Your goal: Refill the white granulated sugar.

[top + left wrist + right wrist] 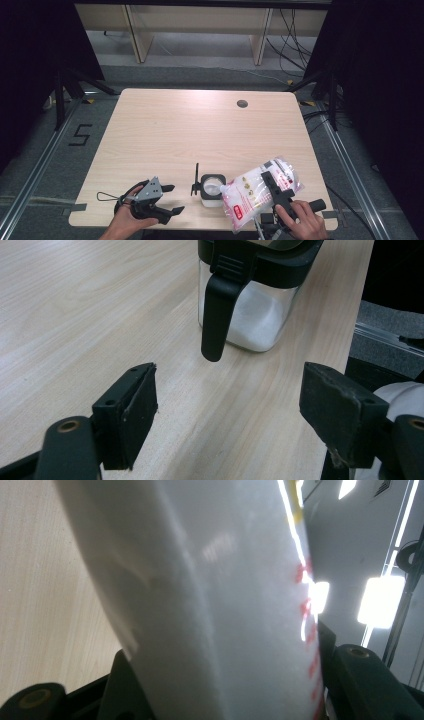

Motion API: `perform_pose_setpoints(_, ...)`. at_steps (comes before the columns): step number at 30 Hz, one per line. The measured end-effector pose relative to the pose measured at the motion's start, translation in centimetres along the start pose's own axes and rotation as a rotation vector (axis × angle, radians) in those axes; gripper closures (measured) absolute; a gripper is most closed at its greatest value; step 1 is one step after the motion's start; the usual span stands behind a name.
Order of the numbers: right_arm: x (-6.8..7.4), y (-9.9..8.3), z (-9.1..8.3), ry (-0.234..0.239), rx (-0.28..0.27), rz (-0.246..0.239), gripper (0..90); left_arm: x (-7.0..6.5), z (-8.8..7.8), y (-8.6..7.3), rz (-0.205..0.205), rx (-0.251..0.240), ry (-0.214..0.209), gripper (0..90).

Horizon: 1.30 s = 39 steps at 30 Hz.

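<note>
A clear square jar with a black rim and an opened black lid stands near the table's front edge; white powder lies in it. In the left gripper view the jar is just ahead, its black flap hanging down its side. My right gripper is shut on a clear plastic bag of white powder with red print, tilted so its lower corner meets the jar's mouth. The bag sits between the jaws in the right gripper view. My left gripper rests open on the table left of the jar, nothing between its fingers.
The wooden table has a round cable hole at the back right. A thin black cable loop lies by the left hand. Table legs and cables stand on the floor beyond.
</note>
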State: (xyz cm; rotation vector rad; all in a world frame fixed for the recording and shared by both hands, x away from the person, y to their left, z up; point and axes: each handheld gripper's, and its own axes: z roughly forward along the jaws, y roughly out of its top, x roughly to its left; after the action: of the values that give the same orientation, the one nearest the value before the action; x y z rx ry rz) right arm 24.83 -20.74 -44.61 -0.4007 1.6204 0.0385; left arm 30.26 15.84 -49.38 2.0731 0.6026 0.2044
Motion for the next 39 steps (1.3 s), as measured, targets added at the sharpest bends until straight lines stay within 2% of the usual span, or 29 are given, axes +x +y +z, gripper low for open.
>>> perform_pose_setpoints(1,-0.12,0.02,0.04,0.021,-0.003,-0.003,50.2,-0.01,-0.02,0.02,0.001,0.001,0.006,22.8)
perform_pose_setpoints(3,0.19,0.01,-0.06,0.009,0.015,0.026,50.2,0.17,0.03,0.12,0.004,-0.005,0.000,22.8)
perform_pose_setpoints(4,-0.04,0.05,-0.01,0.022,0.009,0.009,50.2,0.15,0.04,0.10,0.008,-0.002,0.002,22.8)
perform_pose_setpoints(5,0.09,0.05,-0.09,0.030,0.020,0.021,50.3,0.01,0.02,0.05,0.001,0.001,0.003,22.8)
perform_pose_setpoints(6,-0.04,0.06,-0.05,0.021,0.009,0.006,50.3,0.07,0.00,-0.01,0.016,0.003,-0.001,22.8)
perform_pose_setpoints(7,-0.02,0.03,0.02,0.008,-0.004,-0.002,50.3,0.03,0.00,-0.02,0.006,0.004,0.002,22.8)
perform_pose_setpoints(8,0.00,0.07,-0.06,0.023,0.012,0.007,50.3,0.09,0.00,0.06,0.006,0.005,0.012,22.8)
perform_pose_setpoints(10,0.30,0.05,-0.09,0.020,0.016,0.040,50.2,0.00,0.01,0.10,0.003,-0.001,0.007,22.8)
perform_pose_setpoints(11,0.14,0.06,-0.12,0.025,0.014,0.025,50.3,-0.01,-0.07,0.10,0.011,0.006,0.008,22.8)
perform_pose_setpoints(12,0.08,0.07,-0.10,0.021,0.010,0.021,50.2,0.14,-0.08,0.14,0.038,0.007,0.004,22.8)
perform_pose_setpoints(13,0.01,0.07,-0.08,0.014,0.007,0.015,50.2,0.03,-0.01,0.10,0.009,0.001,0.005,22.8)
perform_pose_setpoints(14,0.32,0.04,-0.18,0.021,0.025,0.057,50.3,0.04,0.05,0.10,0.003,-0.004,0.000,22.8)
perform_pose_setpoints(16,0.07,0.07,-0.08,0.019,0.007,0.023,50.3,-0.06,0.06,0.09,0.004,-0.004,0.004,22.8)
perform_pose_setpoints(18,-0.07,0.11,-0.09,0.010,-0.001,0.000,50.2,0.10,-0.02,0.07,0.032,0.002,-0.001,22.8)
perform_pose_setpoints(19,0.01,0.11,-0.08,0.016,0.002,0.005,50.3,0.03,-0.02,0.12,0.009,0.002,0.004,22.8)
perform_pose_setpoints(20,0.06,0.14,-0.07,0.011,0.003,0.000,50.3,0.01,-0.02,0.14,0.004,-0.003,0.006,22.8)
perform_pose_setpoints(21,-0.03,0.19,-0.11,0.030,0.014,-0.009,50.3,0.02,-0.02,0.16,0.012,-0.003,0.006,22.8)
perform_pose_setpoints(22,0.18,0.19,-0.08,0.020,0.011,0.013,50.3,0.04,-0.08,0.15,0.023,0.004,0.003,22.8)
perform_pose_setpoints(23,0.20,0.15,-0.06,0.018,0.010,0.007,50.3,0.14,-0.10,0.14,0.042,0.005,0.004,22.8)
perform_pose_setpoints(24,0.02,0.16,-0.01,0.008,0.001,-0.012,50.3,0.18,-0.06,0.15,0.040,0.005,0.002,22.8)
perform_pose_setpoints(25,0.07,0.17,-0.02,0.009,0.003,-0.007,50.2,0.03,0.01,0.10,0.002,-0.002,0.003,22.8)
perform_pose_setpoints(27,0.01,0.22,-0.15,0.021,0.012,-0.009,50.3,0.01,-0.04,0.15,0.012,0.004,0.006,22.8)
perform_pose_setpoints(29,0.01,0.21,-0.11,0.006,0.001,-0.009,50.3,0.06,-0.09,0.06,0.030,0.008,0.006,22.8)
perform_pose_setpoints(31,-0.01,0.25,-0.09,0.006,0.001,-0.012,50.2,-0.01,-0.01,0.14,0.005,-0.002,0.008,22.8)
perform_pose_setpoints(32,0.24,0.23,-0.13,0.016,0.009,0.014,50.3,0.07,-0.01,0.20,0.020,-0.004,0.005,22.8)
perform_pose_setpoints(34,0.29,0.22,-0.11,0.021,0.009,0.016,50.3,0.05,-0.06,0.13,0.026,0.006,0.006,22.8)
perform_pose_setpoints(36,0.00,0.30,-0.07,0.021,0.009,-0.011,50.3,0.18,-0.08,0.17,0.042,0.007,0.006,22.8)
perform_pose_setpoints(37,0.06,0.29,-0.11,0.030,0.012,-0.004,50.3,-0.01,-0.03,0.13,0.004,-0.002,0.008,22.8)
perform_pose_setpoints(39,0.17,0.25,-0.17,0.031,0.011,0.010,50.3,0.04,-0.05,0.16,0.019,0.004,0.003,22.8)
